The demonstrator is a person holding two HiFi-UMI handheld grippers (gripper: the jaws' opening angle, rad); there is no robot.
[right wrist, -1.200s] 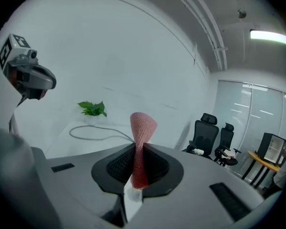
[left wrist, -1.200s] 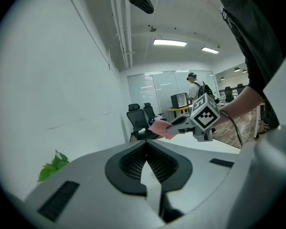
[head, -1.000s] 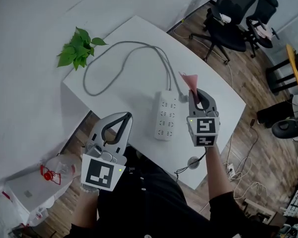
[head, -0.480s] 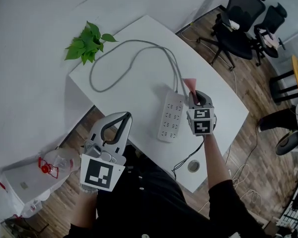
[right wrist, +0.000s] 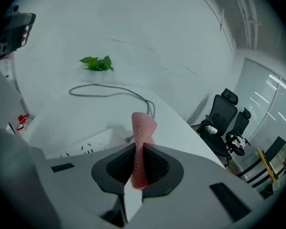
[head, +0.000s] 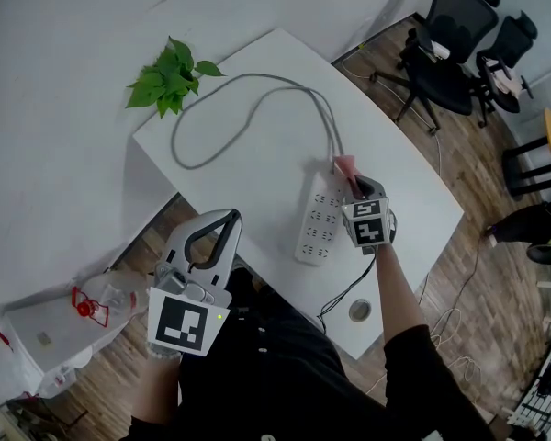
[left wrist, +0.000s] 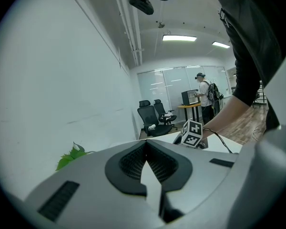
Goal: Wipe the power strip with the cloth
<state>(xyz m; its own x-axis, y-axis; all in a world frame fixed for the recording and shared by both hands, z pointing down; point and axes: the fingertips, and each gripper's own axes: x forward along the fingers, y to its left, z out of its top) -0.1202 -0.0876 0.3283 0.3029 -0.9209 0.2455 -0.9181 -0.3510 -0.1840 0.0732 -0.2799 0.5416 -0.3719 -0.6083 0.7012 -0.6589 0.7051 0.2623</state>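
Note:
A white power strip [head: 320,219] lies on the white table [head: 257,108], its grey cable [head: 248,90] looping toward the far side. My right gripper [head: 356,184] is shut on a pink cloth [head: 346,166] and hovers at the strip's far right end, near the cable entry. In the right gripper view the cloth [right wrist: 142,142] stands up from between the closed jaws, with the strip [right wrist: 90,144] just beyond to the left. My left gripper [head: 216,232] hangs off the table's near left edge, jaws together and empty; its tips [left wrist: 145,147] meet in the left gripper view.
A green potted plant [head: 170,76] sits at the table's far left corner. A round cable hole [head: 359,310] is in the table near its front edge. Black office chairs [head: 459,35] stand on the wooden floor to the right. A plastic bag [head: 92,315] lies on the floor at left.
My right gripper has carried the cloth lower and farther forward, down to the cable end of the power strip. The left gripper has stayed put.

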